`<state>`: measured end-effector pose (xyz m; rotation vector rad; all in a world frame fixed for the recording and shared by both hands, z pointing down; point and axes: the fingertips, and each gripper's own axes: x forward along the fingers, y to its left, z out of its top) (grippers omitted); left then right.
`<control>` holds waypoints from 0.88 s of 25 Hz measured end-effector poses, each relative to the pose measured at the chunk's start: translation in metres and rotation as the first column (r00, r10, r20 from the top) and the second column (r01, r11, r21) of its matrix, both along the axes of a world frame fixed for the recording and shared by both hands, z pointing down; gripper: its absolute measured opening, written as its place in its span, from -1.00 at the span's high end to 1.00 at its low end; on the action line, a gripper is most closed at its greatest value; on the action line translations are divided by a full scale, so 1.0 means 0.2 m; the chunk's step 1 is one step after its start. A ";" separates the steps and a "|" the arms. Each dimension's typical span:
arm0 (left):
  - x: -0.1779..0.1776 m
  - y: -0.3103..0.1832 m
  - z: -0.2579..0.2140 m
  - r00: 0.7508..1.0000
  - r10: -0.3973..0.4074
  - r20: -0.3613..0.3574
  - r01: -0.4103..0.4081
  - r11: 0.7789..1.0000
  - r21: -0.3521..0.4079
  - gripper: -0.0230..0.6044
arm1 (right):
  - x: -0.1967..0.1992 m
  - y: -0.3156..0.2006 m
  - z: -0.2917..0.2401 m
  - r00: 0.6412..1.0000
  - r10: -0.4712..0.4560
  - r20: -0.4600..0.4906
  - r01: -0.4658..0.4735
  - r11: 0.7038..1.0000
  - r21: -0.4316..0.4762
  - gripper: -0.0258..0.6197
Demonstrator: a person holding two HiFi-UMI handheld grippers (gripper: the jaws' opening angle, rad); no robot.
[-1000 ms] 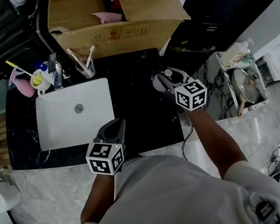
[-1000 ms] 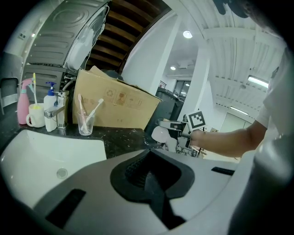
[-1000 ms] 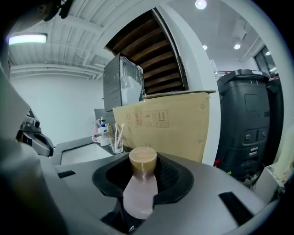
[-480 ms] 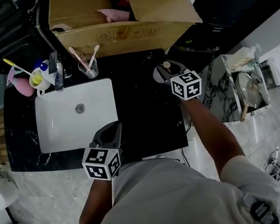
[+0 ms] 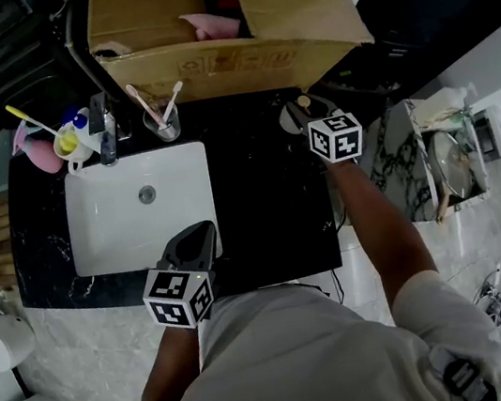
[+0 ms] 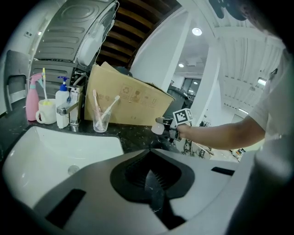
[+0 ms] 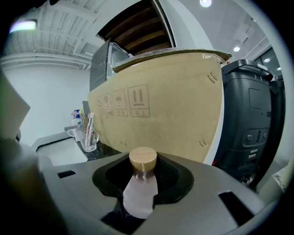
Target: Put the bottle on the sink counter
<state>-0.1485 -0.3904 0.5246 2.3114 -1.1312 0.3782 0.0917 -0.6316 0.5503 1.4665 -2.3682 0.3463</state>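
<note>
A small frosted bottle (image 7: 140,186) with a round wooden cap stands upright between the jaws of my right gripper (image 7: 140,199), which is shut on its body. In the head view the right gripper (image 5: 299,114) holds the bottle (image 5: 304,102) over the back right corner of the black sink counter (image 5: 265,202), close to the cardboard box (image 5: 207,54). The left gripper view shows the bottle (image 6: 157,127) small, just above the counter. My left gripper (image 5: 203,235) hovers at the sink's front right corner, jaws together and nothing in them (image 6: 151,189).
A white sink basin (image 5: 139,213) is set into the counter's left half. Behind it stand a faucet (image 5: 103,126), a glass with toothbrushes (image 5: 159,121), a cup (image 5: 70,144) and a pink bottle (image 5: 36,150). A marble side table (image 5: 420,162) stands to the right.
My right gripper has carried the bottle away from me, toward the back of the counter by the box. The left gripper has hardly moved.
</note>
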 end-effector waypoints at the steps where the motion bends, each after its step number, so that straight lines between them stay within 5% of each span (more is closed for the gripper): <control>1: 0.00 -0.01 0.00 1.000 -0.002 0.002 0.002 1.000 0.000 0.89 | 0.01 -0.02 0.01 1.000 0.002 -0.002 -0.002 1.000 -0.003 0.45; 22: 0.01 -0.02 0.02 1.000 -0.013 0.006 0.013 1.000 -0.022 0.89 | 0.01 -0.24 0.09 0.999 0.022 -0.044 -0.023 1.000 -0.011 0.45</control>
